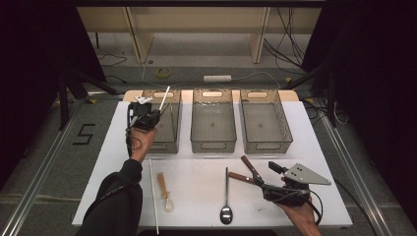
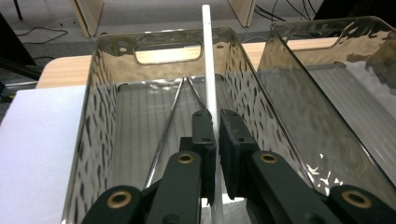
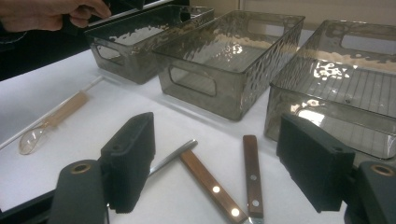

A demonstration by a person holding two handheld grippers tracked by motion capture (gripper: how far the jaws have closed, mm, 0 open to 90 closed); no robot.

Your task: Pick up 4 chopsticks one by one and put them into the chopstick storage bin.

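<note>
My left gripper [image 1: 153, 115] hangs over the left smoky plastic bin [image 1: 167, 145], shut on a long white stick [image 1: 164, 98] that points up and away. In the left gripper view the pads [image 2: 205, 135] pinch the white stick [image 2: 208, 70] above the bin floor, where a thin metal rod [image 2: 166, 130] leans. At the table's front right my right gripper [image 1: 268, 179] stands open. Two wooden-handled utensils [image 3: 210, 184] [image 3: 252, 172] lie on the table between its jaws [image 3: 219, 158], untouched.
Middle bin [image 1: 213, 145] and right bin [image 1: 268, 145] stand in a row beside the left one. On the white table lie a metal spoon [image 1: 226, 196], a small wooden-handled spoon with a clear bowl [image 1: 164, 191] and another long white stick [image 1: 153, 194].
</note>
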